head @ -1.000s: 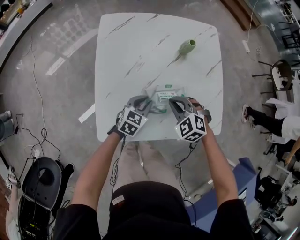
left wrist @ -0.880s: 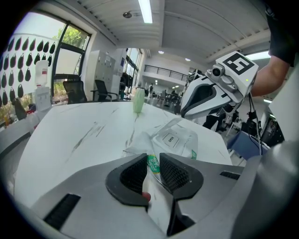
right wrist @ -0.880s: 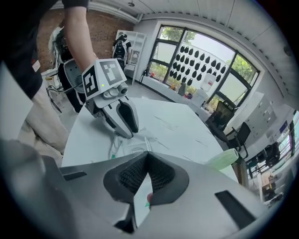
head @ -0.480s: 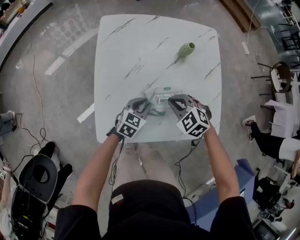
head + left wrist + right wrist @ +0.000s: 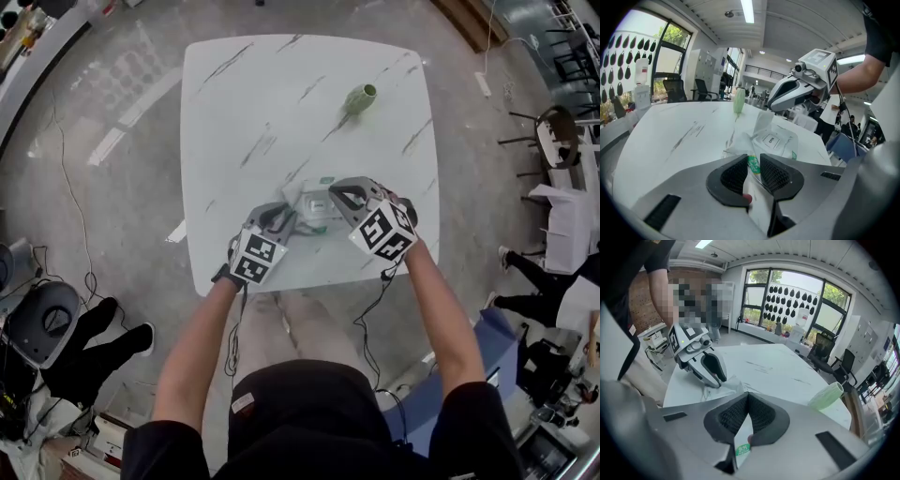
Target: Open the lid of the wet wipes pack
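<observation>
Near edge of the table (image 5: 225,141), about the middle: left gripper (image 5: 752,162) is clamped narrow on the near end seam of the wet wipes pack (image 5: 790,143), film between the pads. I read that as the anchor, so the pack doesn't ride up when the lid is pulled.

Pack sits just in from that edge. The lid label (image 5: 771,139) marked "OPEN" faces up and looks stuck down.

At the pack's far side, right gripper (image 5: 748,401) is fully closed on a white strip (image 5: 740,446) with green print. Can't tell if that's the lid tab or pack film. If film, it needs a regrip.

Green vase (image 5: 359,97) sits toward the far right corner, well apart, so no clearance issue.
</observation>
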`<state>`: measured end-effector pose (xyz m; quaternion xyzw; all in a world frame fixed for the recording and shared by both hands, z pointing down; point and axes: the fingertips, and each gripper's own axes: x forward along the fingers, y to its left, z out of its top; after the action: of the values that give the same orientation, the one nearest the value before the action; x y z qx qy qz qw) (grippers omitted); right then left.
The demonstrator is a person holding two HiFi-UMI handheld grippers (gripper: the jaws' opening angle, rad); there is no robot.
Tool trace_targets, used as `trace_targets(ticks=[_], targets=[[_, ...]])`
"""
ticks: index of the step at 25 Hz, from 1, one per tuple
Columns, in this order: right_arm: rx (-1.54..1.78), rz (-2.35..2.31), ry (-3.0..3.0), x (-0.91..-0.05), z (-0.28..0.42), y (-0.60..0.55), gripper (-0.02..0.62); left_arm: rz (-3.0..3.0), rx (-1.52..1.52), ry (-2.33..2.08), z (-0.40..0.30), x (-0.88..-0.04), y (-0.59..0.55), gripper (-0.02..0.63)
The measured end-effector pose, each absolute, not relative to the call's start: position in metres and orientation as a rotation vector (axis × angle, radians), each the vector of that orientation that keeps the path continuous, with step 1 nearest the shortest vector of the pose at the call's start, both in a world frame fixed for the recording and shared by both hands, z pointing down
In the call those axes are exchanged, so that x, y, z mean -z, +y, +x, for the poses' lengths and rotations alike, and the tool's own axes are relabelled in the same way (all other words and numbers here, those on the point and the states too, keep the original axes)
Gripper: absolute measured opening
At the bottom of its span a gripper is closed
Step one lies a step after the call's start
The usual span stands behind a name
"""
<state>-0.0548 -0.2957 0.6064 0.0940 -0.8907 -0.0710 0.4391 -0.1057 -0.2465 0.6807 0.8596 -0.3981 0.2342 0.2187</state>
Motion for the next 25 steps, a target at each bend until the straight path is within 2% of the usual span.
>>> trace_targets(ticks=[4,15,25], targets=[[0.14,0.246,-2.234,-0.605,-0.056,-0.303,0.0,2.38,-0.642,-1.099,-0.105,-0.678,-0.248,0.098],[-0.232,0.319,-2.338,-0.611,-0.06,-0.329,0.0,2.381,-0.642,-1.095,-0.106,-0.681,-0.248,0.097],[-0.375,0.349,-2.372,-0.622,-0.063,-0.348,0.0,2.382,-0.642,-1.097,-0.105,-0.681,-0.248,0.097]])
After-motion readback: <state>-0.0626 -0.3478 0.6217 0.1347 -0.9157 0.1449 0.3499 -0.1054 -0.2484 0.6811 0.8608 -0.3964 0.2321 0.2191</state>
